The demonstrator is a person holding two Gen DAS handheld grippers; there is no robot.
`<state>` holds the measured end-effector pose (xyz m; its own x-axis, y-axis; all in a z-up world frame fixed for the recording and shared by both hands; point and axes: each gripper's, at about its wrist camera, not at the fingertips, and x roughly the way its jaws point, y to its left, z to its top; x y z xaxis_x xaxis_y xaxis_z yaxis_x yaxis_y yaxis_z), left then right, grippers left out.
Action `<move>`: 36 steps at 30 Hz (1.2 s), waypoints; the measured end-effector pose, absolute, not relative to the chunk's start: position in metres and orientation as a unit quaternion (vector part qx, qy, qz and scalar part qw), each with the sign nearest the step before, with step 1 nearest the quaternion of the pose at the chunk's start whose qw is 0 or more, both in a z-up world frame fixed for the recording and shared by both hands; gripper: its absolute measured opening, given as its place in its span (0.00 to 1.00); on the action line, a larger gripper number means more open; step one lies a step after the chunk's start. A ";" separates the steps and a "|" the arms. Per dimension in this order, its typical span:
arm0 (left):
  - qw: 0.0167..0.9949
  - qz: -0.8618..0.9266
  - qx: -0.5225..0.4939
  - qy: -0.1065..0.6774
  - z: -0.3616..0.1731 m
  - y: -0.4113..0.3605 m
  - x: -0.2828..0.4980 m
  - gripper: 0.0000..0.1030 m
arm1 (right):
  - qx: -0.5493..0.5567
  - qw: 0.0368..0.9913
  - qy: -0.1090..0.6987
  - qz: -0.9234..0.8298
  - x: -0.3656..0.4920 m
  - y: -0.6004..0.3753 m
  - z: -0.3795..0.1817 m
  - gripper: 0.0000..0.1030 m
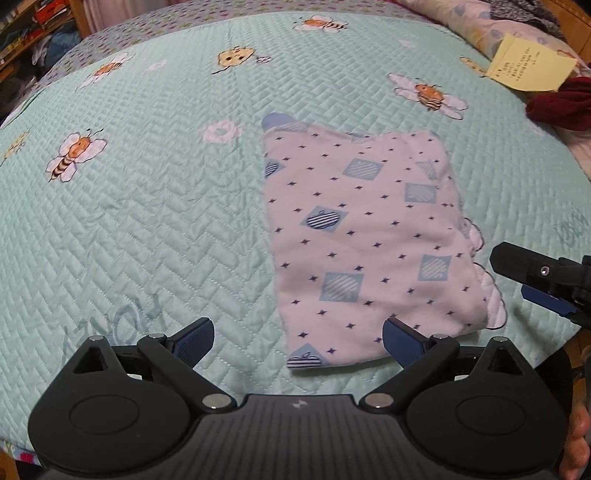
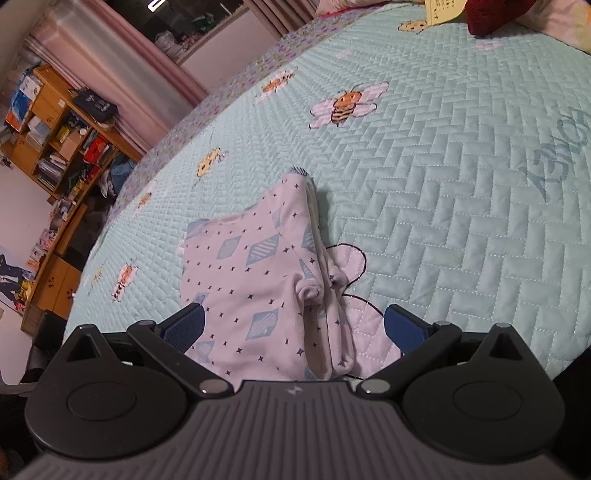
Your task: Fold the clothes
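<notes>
Left wrist view shows the left tool spread wide and holding nothing, low over the near edge of the bed. Between and just beyond its blue ribbed pads lies the folded garment, flat on the bedspread, right of centre. At the right edge the right tool pokes in beside the garment's side, with nothing between its fingers. Farther back sit a yellow note and a dark red cloth near a floral pillow; nothing lies between the tools and the garment.

From the right wrist camera, the right tool is also spread wide and empty, with the garment reaching in between its fingers. The garment is soft white knit printed with small dark stars and pale blue striped squares, folded into a rough rectangle with stacked layers bunched along its right side. The bedspread is mint green, quilted in a herringbone stitch, with bees and flowers. A wooden shelf unit crowded with boxes stands beyond the bed, beside pink curtains.
</notes>
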<state>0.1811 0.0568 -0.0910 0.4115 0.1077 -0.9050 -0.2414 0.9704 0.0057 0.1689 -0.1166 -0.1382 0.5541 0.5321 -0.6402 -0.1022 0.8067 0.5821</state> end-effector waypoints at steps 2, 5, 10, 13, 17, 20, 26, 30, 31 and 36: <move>0.836 0.108 -0.064 0.535 -0.092 0.059 0.181 0.95 | 0.248 0.843 0.437 0.190 0.171 -0.115 -0.139 1.00; 0.832 0.108 -0.066 0.540 -0.093 0.060 0.182 0.95 | 0.252 0.841 0.438 0.195 0.170 -0.114 -0.139 1.00; 0.829 0.109 -0.065 0.545 -0.095 0.060 0.183 0.95 | 0.253 0.839 0.439 0.197 0.169 -0.115 -0.140 1.00; 0.828 0.107 -0.066 0.546 -0.096 0.061 0.184 0.95 | 0.256 0.838 0.439 0.197 0.169 -0.116 -0.140 1.00; 0.827 0.115 -0.056 0.547 -0.096 0.060 0.184 0.95 | 0.256 0.838 0.439 0.199 0.168 -0.115 -0.140 1.00; 0.831 0.129 -0.033 0.540 -0.094 0.058 0.184 0.95 | 0.254 0.837 0.441 0.201 0.169 -0.112 -0.141 1.00; 0.838 0.151 0.003 0.525 -0.087 0.056 0.185 0.96 | 0.264 0.834 0.440 0.201 0.170 -0.114 -0.141 1.00; 0.840 0.176 0.064 0.508 -0.080 0.047 0.186 0.96 | 0.276 0.835 0.433 0.197 0.170 -0.120 -0.140 1.00; 0.844 0.174 0.062 0.504 -0.078 0.047 0.185 0.96 | 0.278 0.835 0.432 0.197 0.170 -0.121 -0.140 1.00; 0.853 0.164 0.063 0.491 -0.067 0.042 0.184 0.96 | 0.281 0.835 0.431 0.196 0.170 -0.122 -0.139 1.00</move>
